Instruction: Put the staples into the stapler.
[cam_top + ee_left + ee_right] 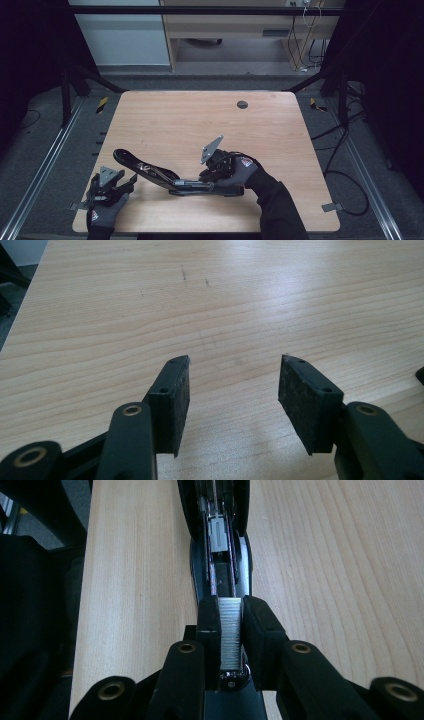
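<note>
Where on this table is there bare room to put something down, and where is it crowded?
The far half of the table is bare, bordered by the round cable hole near the back edge. The right side, past the right hand-held gripper, is free too. The near edge is crowded: the opened stapler lies between that gripper, shut on a strip of staples, and the open left hand-held gripper.

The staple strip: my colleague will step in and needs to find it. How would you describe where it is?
On the wooden table, near its front edge, lies an opened black stapler. Over its channel, the right gripper pinches the staple strip: a ribbed silver block, the lone bright metal piece between black pads.
</note>
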### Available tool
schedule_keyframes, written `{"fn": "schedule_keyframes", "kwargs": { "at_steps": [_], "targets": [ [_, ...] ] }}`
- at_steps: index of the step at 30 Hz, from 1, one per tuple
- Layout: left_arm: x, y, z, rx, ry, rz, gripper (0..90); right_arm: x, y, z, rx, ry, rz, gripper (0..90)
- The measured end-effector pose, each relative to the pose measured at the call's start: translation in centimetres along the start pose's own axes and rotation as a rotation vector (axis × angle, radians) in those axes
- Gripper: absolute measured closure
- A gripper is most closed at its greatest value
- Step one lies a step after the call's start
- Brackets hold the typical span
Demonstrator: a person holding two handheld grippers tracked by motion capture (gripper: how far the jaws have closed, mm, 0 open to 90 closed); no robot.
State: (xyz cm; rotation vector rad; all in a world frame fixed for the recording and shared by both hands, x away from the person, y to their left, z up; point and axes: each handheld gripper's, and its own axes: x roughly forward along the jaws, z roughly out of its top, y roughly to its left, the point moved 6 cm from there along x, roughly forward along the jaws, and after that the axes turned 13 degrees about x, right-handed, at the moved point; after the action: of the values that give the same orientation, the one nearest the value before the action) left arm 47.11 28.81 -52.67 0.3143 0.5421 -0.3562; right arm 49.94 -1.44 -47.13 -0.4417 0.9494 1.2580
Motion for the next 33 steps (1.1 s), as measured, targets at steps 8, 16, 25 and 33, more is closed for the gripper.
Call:
{"fn": "schedule_keyframes", "kwargs": {
  "at_steps": [8,16,25,33],
  "targets": [
    [0.05,-0.06,0.02,0.005,0.0,0.002,45.9,0.31,-0.09,-0.3,-0.008,0.012,0.004,78.4],
    [0.03,-0.02,-0.01,0.004,0.002,0.002,45.8,0.63,-0.17,-0.56,-0.011,0.028,0.01,78.5],
    [0.04,0.0,-0.02,0.003,0.003,0.003,45.8,0.87,-0.32,-0.69,-0.02,0.041,0.008,78.5],
    [0.04,0.01,-0.03,0.002,0.003,0.003,45.8,1.03,-0.37,-0.73,-0.033,0.044,0.008,78.4]
  ]
}}
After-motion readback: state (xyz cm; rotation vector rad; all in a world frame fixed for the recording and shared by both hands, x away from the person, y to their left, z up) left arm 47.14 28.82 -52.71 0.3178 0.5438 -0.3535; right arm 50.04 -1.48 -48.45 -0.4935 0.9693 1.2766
